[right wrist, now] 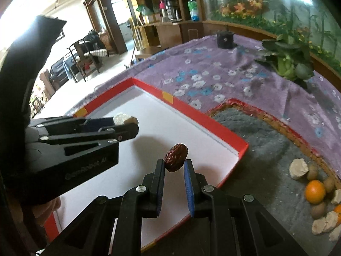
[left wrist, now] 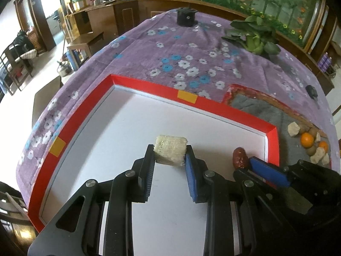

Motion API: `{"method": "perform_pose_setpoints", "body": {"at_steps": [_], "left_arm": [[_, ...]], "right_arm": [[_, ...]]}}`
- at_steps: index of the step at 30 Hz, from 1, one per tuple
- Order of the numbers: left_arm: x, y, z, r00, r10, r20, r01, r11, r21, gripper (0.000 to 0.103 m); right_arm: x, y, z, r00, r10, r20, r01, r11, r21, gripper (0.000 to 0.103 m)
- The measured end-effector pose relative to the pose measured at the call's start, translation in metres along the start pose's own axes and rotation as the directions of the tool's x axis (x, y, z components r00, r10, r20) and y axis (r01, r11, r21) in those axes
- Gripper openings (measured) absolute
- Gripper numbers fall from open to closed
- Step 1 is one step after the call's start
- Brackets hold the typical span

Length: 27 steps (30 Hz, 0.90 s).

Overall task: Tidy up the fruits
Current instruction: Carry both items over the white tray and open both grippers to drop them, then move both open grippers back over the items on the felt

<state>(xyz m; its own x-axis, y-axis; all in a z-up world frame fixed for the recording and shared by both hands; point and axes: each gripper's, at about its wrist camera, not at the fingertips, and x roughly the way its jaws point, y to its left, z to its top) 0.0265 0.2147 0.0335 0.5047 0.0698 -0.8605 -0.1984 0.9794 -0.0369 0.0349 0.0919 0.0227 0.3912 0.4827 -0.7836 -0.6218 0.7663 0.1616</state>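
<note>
Our left tongs (left wrist: 170,151) were clenched on a pale, fibrous sugarcane chunk (left wrist: 170,152), pinched between the fingertips above the white floor of the red-rimmed box (left wrist: 215,104). Our right tongs (right wrist: 174,164) were clamped on a wrinkled dark red date (right wrist: 176,157), held at the very tips over the same box floor, near its right-hand corner. In the left wrist view we saw the right tongs just to the right of the left ones, the date poking up beside the box wall. To the right of both tongs, beyond the box rim, lay a grey mat with a woven border (right wrist: 255,140), and on it, well apart from the date, sat more pale chunks (right wrist: 298,168), oranges (right wrist: 315,192) and small brown fruits (right wrist: 318,210). Ahead of the tongs the purple flowered cloth (left wrist: 170,49) stretched away, with leafy greens (left wrist: 254,36) and a black cylindrical object (left wrist: 186,17) on its far side.
</note>
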Motion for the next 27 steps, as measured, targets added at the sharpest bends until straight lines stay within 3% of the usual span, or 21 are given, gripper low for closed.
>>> {"method": "perform_pose_setpoints", "body": {"at_steps": [3,7,8,9,11,14,27], "left_arm": [[0.004,0.005,-0.001,1.000,0.005,-0.012,-0.005,1.000,-0.028,0.026],[0.002,0.008,-0.002,1.000,0.002,-0.012,-0.003,0.999,-0.051,0.028],[0.001,0.008,-0.003,1.000,0.004,-0.011,-0.005,0.998,-0.055,0.034],[-0.002,0.008,-0.003,1.000,0.003,-0.002,-0.003,0.998,-0.059,0.047],[-0.009,0.005,-0.005,1.000,-0.003,0.022,0.004,0.998,-0.061,0.057],[-0.021,-0.005,-0.006,0.999,-0.002,0.050,0.004,0.999,-0.039,0.057],[-0.046,-0.071,-0.020,0.994,-0.093,0.060,0.089,0.993,0.076,0.057]], "right_arm": [[-0.001,0.000,0.000,1.000,0.008,0.011,-0.008,1.000,0.000,0.019],[-0.009,-0.002,-0.003,0.999,0.022,0.029,-0.022,1.000,0.021,0.037],[-0.013,-0.003,-0.004,0.999,0.023,0.042,-0.024,0.999,0.029,0.039],[-0.019,-0.006,-0.006,0.998,0.027,0.061,-0.030,0.999,0.044,0.042],[-0.029,-0.009,-0.010,0.996,0.034,0.085,-0.040,0.997,0.070,0.043],[-0.047,-0.014,-0.017,0.993,0.038,0.109,-0.048,0.995,0.088,0.044],[-0.107,-0.049,-0.070,0.987,-0.112,0.112,0.100,0.989,0.108,0.046]]}}
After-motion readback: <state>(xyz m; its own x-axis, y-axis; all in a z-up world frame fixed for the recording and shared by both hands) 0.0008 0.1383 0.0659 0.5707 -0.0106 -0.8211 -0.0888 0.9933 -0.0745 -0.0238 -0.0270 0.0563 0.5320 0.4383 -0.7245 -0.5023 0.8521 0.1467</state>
